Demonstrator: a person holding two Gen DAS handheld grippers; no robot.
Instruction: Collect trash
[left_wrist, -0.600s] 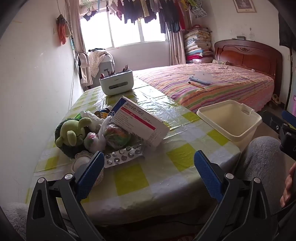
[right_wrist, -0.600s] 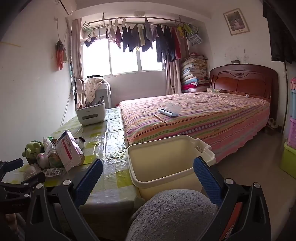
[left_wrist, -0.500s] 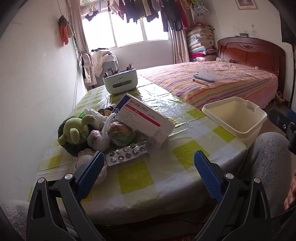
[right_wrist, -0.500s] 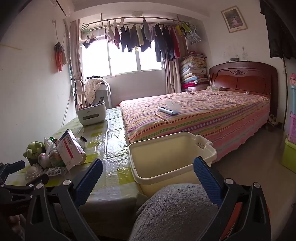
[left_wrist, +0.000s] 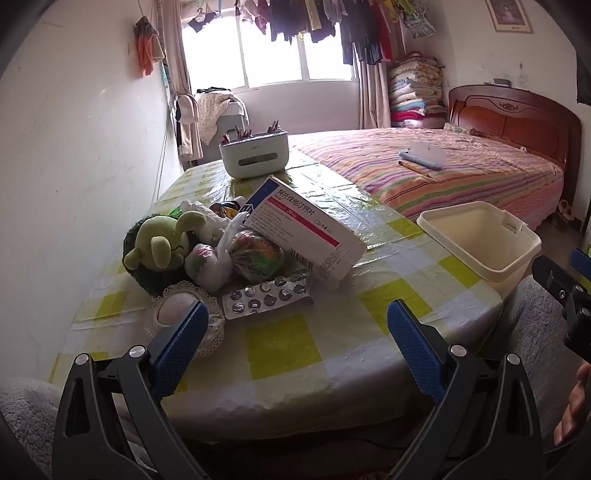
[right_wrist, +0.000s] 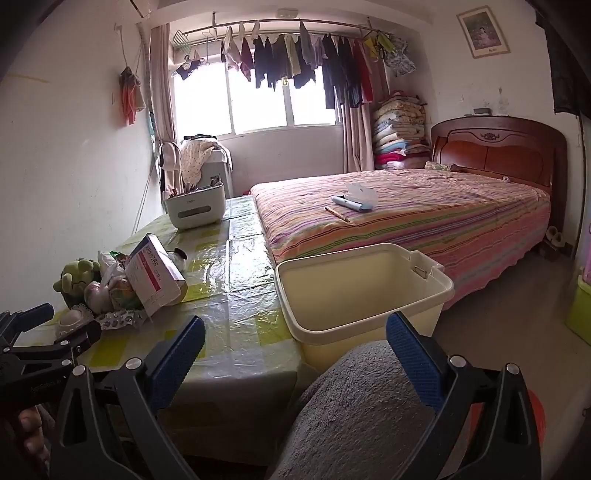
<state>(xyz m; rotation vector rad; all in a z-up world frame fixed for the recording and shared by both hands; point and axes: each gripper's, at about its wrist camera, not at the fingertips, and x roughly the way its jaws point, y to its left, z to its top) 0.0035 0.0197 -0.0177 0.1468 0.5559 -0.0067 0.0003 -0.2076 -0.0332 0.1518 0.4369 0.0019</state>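
Observation:
A white, pink and blue medicine box (left_wrist: 306, 230) (right_wrist: 157, 275) leans on a knotted plastic bag of scraps (left_wrist: 245, 256) on the checked table (left_wrist: 284, 350). A silver blister pack (left_wrist: 267, 297) (right_wrist: 118, 319) lies in front of them. A cream bin (left_wrist: 480, 236) (right_wrist: 360, 291) stands off the table's right edge. My left gripper (left_wrist: 295, 343) is open and empty, just short of the blister pack. My right gripper (right_wrist: 295, 350) is open and empty, in front of the bin above a grey-clad knee (right_wrist: 354, 406).
A green plush toy (left_wrist: 159, 243), a lace-edged pad (left_wrist: 184, 314) and a white organiser box (left_wrist: 255, 155) are on the table. A striped bed (right_wrist: 406, 218) lies beyond the bin. A white wall (left_wrist: 74, 166) runs along the table's left.
Both views have tilted and drawn slightly closer to the table and bin. Nothing on the table has moved, and both grippers stay open.

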